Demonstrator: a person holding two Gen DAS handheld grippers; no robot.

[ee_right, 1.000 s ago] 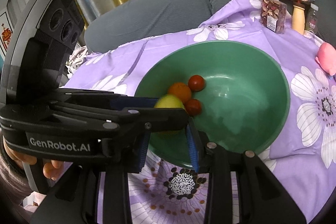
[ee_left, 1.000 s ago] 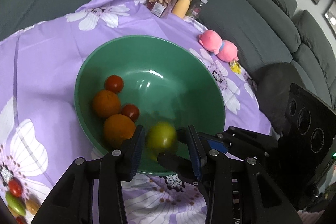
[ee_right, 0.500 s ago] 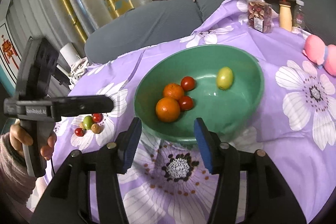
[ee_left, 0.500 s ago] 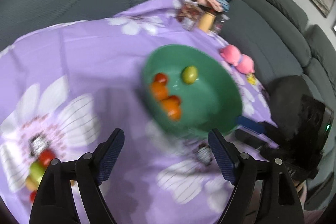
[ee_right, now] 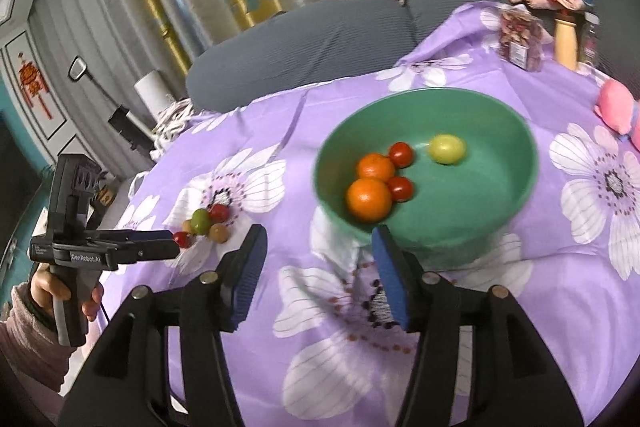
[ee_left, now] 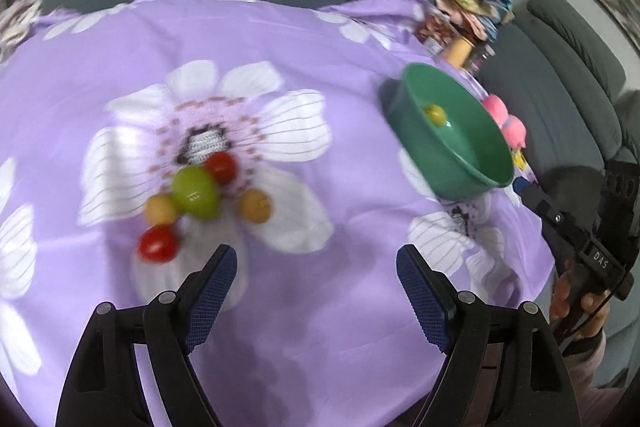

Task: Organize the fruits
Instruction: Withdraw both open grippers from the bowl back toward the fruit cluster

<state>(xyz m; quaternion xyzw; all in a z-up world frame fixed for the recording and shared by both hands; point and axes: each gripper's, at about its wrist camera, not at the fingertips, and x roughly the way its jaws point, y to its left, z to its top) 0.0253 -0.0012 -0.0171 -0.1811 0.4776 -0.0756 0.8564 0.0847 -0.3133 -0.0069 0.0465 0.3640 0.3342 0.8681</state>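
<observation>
Swung away from the green bowl (ee_left: 460, 163) since a second ago, the left gripper (ee_left: 316, 291) now hangs with fingers wide and empty over the purple cloth (ee_left: 320, 227), the loose fruit cluster (ee_left: 196, 195) at its 11 o'clock. Also spread wide and empty, the right gripper (ee_right: 316, 275) has the bowl at 1 o'clock, holding the yellow-green fruit (ee_right: 447, 148), two oranges (ee_right: 369, 199) and two tomatoes (ee_right: 401, 154).

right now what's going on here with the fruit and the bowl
A person with a handheld tool in each hand is sorting fruit into the green bowl. It holds two oranges, two tomatoes and a yellow-green fruit. The left tool, open and empty, points at the loose fruit cluster on the purple cloth. The right tool is open near the bowl.
</observation>
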